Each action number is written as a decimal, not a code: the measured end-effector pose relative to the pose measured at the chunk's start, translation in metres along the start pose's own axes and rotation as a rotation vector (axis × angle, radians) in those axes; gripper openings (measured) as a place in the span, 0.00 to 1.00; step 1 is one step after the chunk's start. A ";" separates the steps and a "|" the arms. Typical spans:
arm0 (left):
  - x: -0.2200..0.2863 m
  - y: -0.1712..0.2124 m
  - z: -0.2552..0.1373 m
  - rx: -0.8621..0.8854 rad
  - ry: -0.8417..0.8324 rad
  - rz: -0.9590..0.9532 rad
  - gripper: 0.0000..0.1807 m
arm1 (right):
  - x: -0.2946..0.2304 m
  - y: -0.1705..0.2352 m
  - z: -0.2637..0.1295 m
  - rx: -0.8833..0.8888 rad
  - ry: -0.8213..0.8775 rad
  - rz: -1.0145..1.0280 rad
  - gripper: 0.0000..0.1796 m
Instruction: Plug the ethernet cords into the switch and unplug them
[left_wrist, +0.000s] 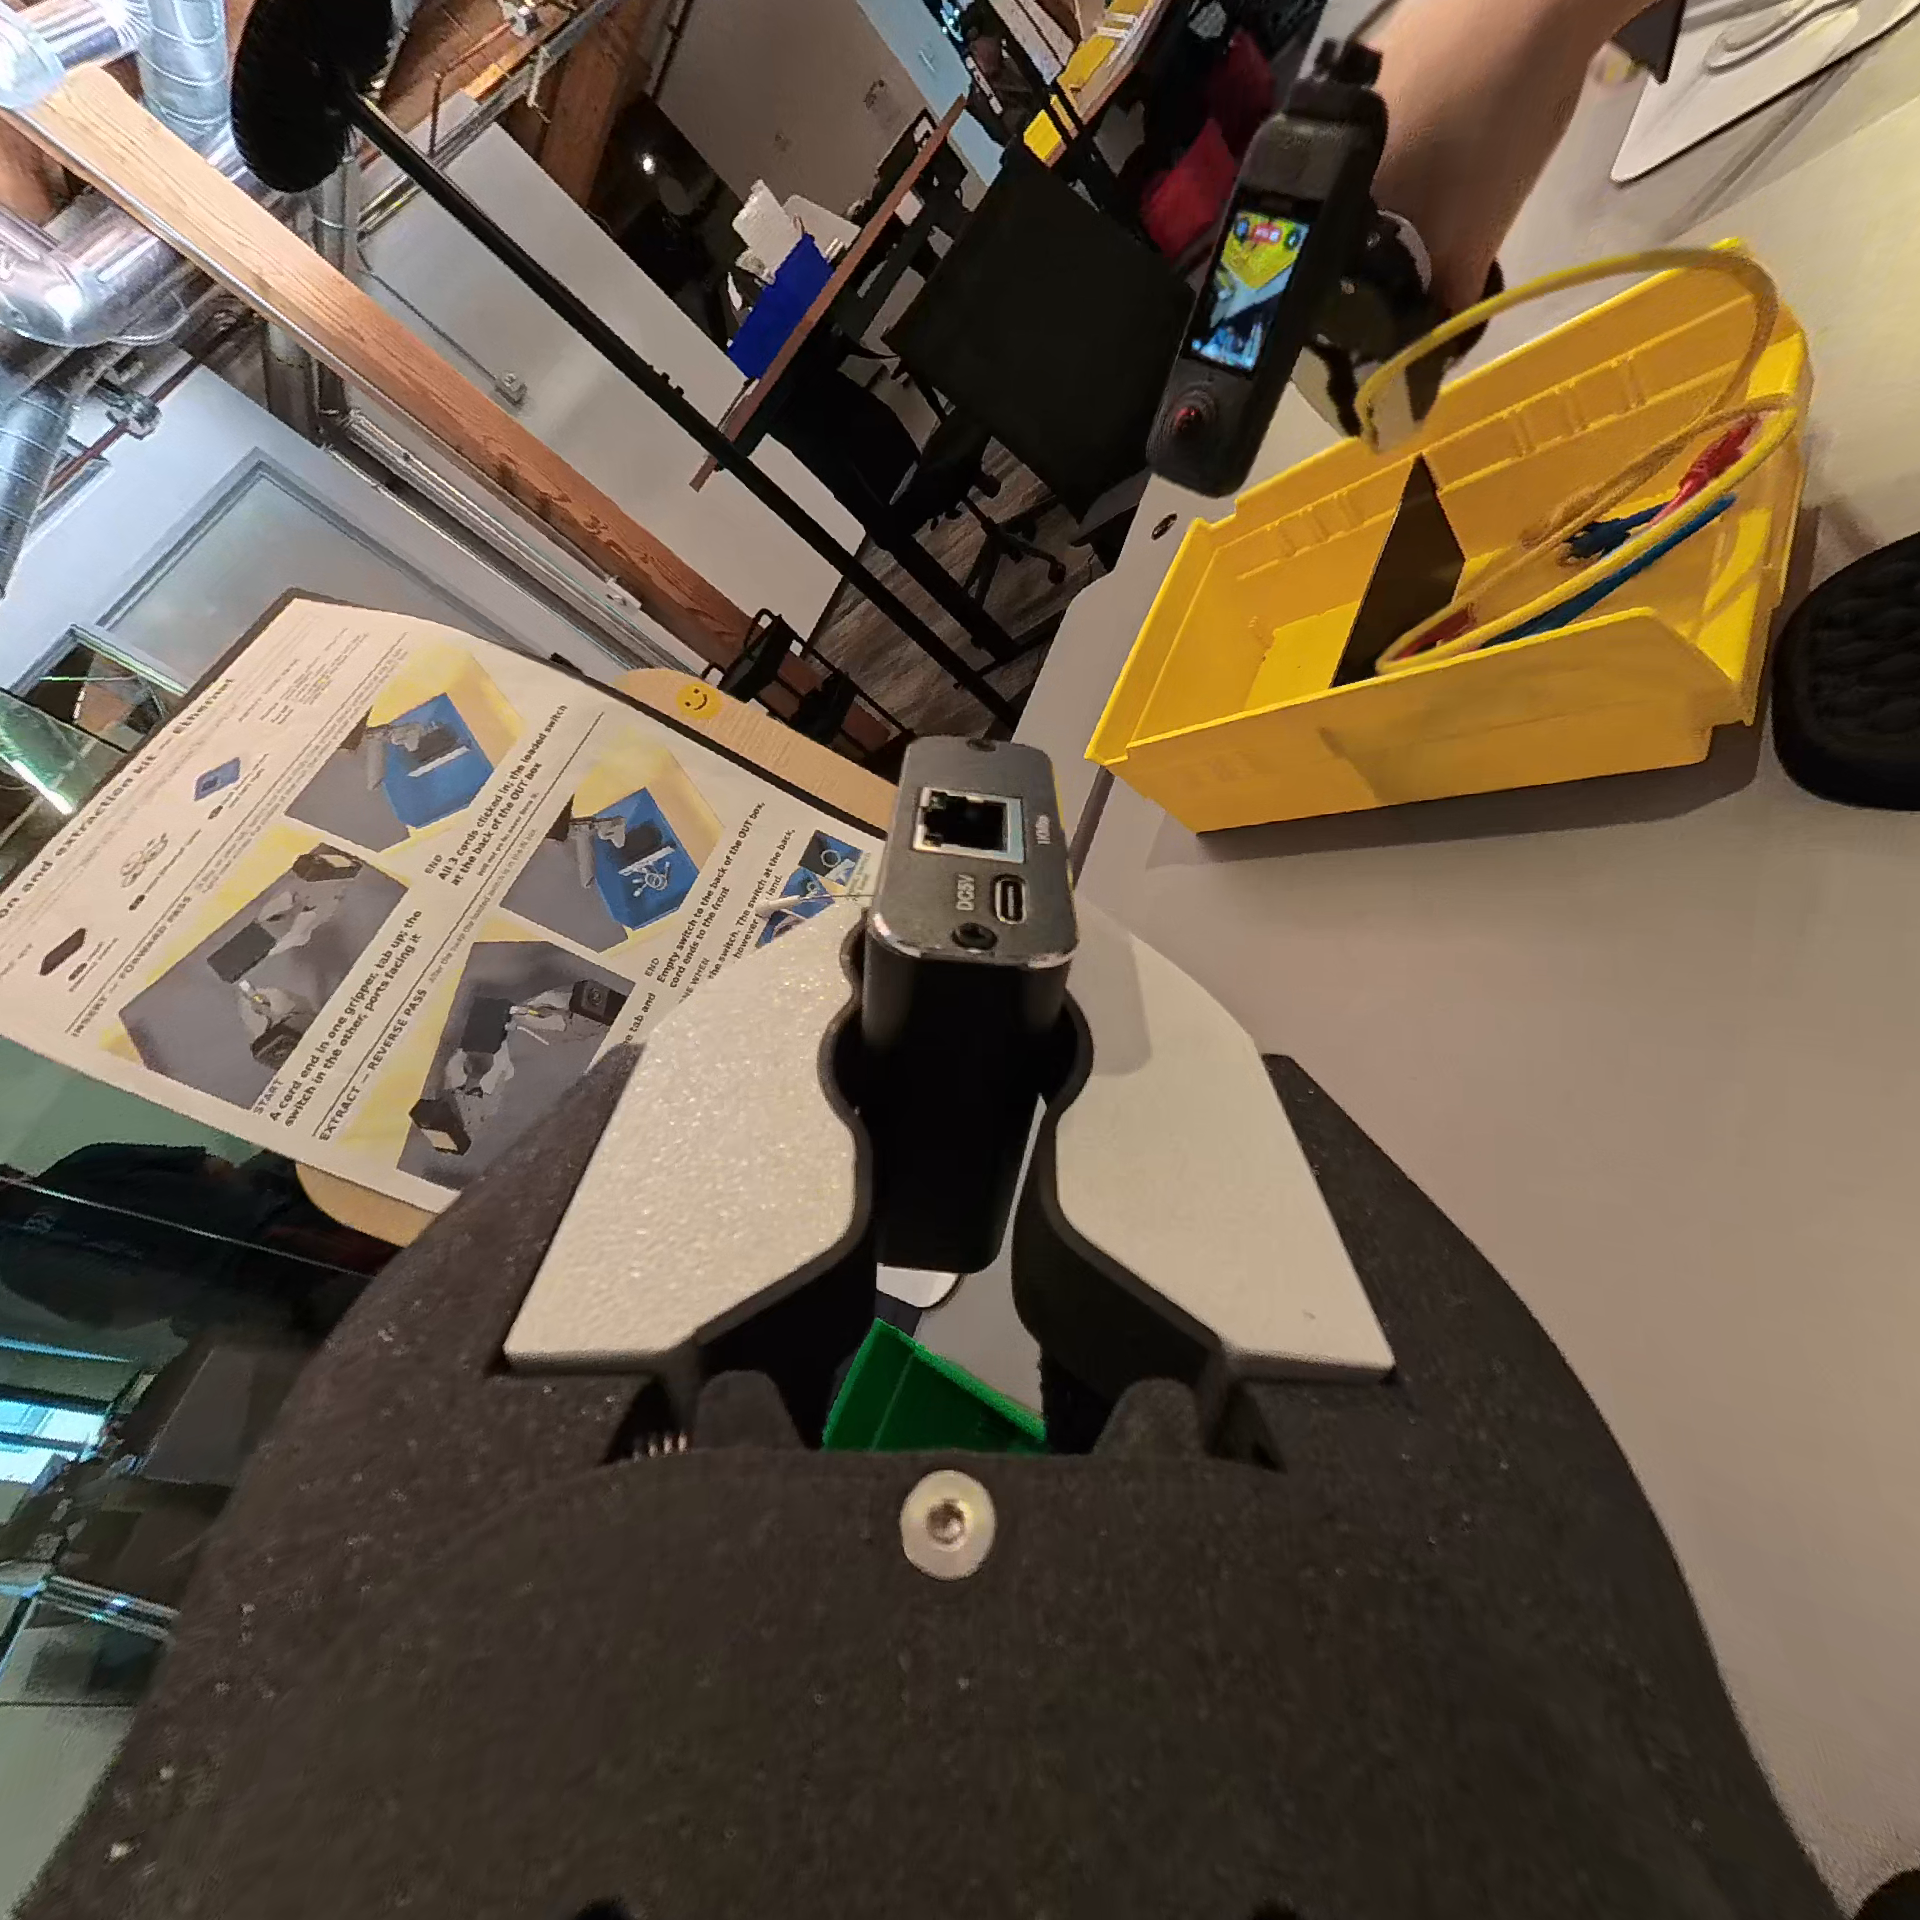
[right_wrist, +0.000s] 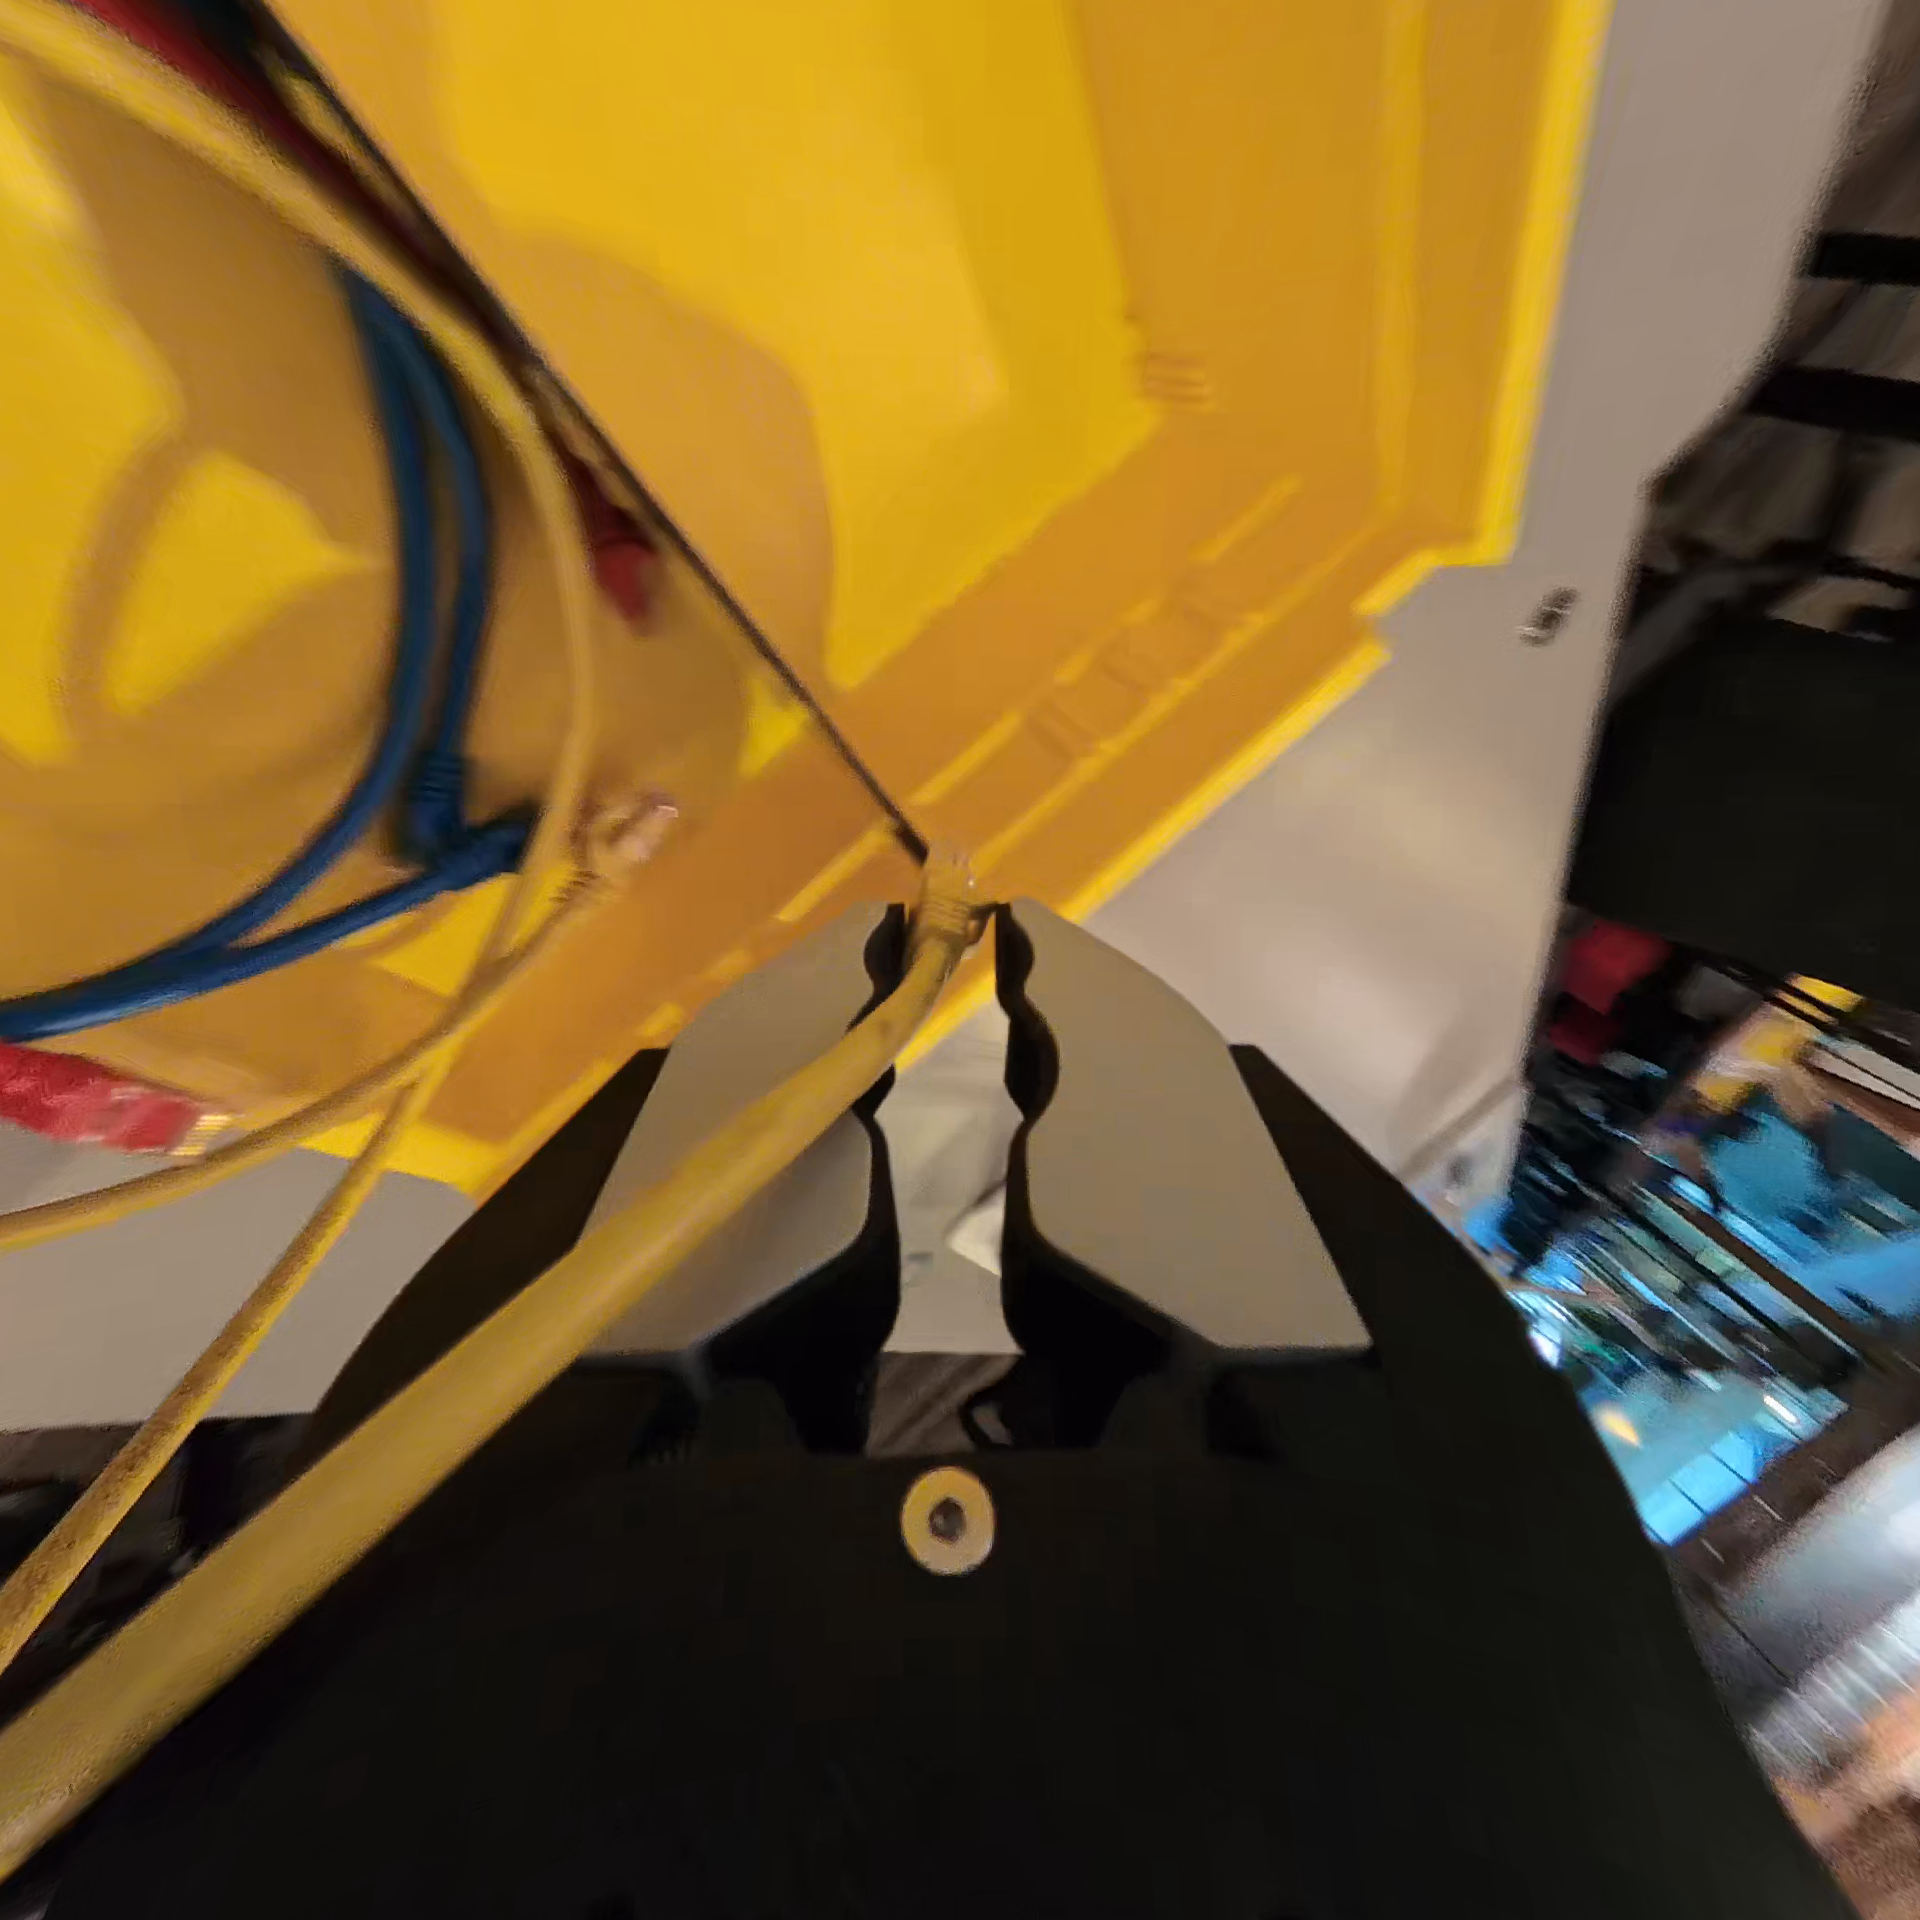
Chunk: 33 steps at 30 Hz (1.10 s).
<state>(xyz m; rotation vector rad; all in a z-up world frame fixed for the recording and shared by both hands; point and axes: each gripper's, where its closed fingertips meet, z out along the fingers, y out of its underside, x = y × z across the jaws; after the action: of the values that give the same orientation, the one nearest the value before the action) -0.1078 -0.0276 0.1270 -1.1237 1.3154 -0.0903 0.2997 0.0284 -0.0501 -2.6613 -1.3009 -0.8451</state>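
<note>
Left wrist view first: my left gripper (left_wrist: 961, 1029) has its jaws clamped on the switch (left_wrist: 961, 935), a small dark metal box with rounded edges. I've got it standing up out of the notch in the pale, grainy finger pads, port end away from the camera, I guess so a plug can come straight in from ahead. On that end face there's one ethernet port with a shiny metal surround, a small oval socket and a tiny round jack. Nothing's plugged in yet. Beyond it on the pale grey counter (left_wrist: 1455, 1091) is the yellow bin (left_wrist: 1351, 748), hard glossy plastic with ribbed walls and a black divider, and a printed instruction sheet (left_wrist: 343, 883) lies off to the left. My right gripper (left_wrist: 1382, 416) is over the bin with a loop of yellow cord arcing up from it. Right wrist view, pretty blurry: the jaws are nearly closed and pinching the yellow ethernet cord (right_wrist: 727, 1174) right behind its clear plastic plug (right_wrist: 951, 883), which pokes out past the tips. Holding it that close to the plug should keep the floppy cable from wagging when I aim for the port. The blue cord (right_wrist: 436, 582) and red cord (right_wrist: 94, 1107) are in the bin, loosely coiled, rubbery looking.
</note>
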 end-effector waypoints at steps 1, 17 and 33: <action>0.002 0.000 0.002 -0.006 0.005 0.006 0.15 | -0.009 -0.002 0.006 0.007 -0.048 0.001 0.10; 0.019 0.006 0.017 -0.050 0.071 0.048 0.15 | -0.004 -0.074 -0.119 0.629 0.102 0.040 0.18; 0.053 0.011 0.034 -0.134 0.172 0.198 0.15 | -0.182 -0.209 -0.329 1.491 0.384 -0.524 0.14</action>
<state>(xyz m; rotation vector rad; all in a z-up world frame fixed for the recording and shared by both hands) -0.0692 -0.0345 0.0762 -1.1108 1.5989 0.0494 -0.0935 -0.0603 0.1011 -0.9889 -1.5498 -0.1449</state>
